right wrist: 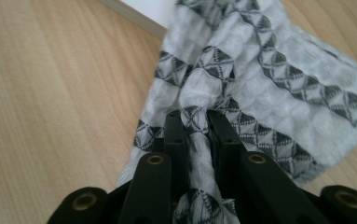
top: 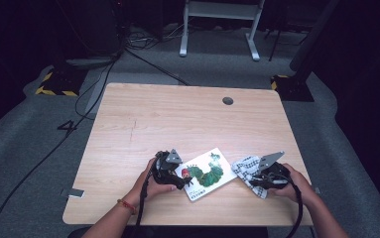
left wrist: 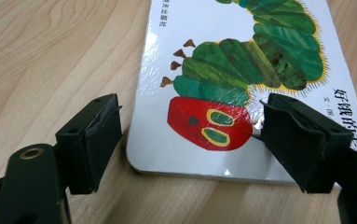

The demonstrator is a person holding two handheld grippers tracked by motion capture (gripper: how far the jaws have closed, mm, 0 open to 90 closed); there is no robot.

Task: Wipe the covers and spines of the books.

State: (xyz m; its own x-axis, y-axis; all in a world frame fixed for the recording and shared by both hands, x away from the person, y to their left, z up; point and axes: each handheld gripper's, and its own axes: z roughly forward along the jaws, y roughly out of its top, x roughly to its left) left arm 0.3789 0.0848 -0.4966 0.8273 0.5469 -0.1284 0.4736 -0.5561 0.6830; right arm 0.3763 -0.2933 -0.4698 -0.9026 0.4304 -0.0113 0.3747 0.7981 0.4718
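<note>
Patterned cloth, lying on the surface beside the caterpillar board book, is pinched by the closed right gripper; the left gripper is held open astride the book's corner, so closing is judged next.

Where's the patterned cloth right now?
In the high view the cloth lies near the table's front right edge, just right of the caterpillar book, pinched in the right claw.

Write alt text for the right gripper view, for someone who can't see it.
The right gripper has its two black jaws shut on a bunched fold of a white cloth with dark patterned stripes, lying on a wooden table. A white book's corner shows at the top.
</note>
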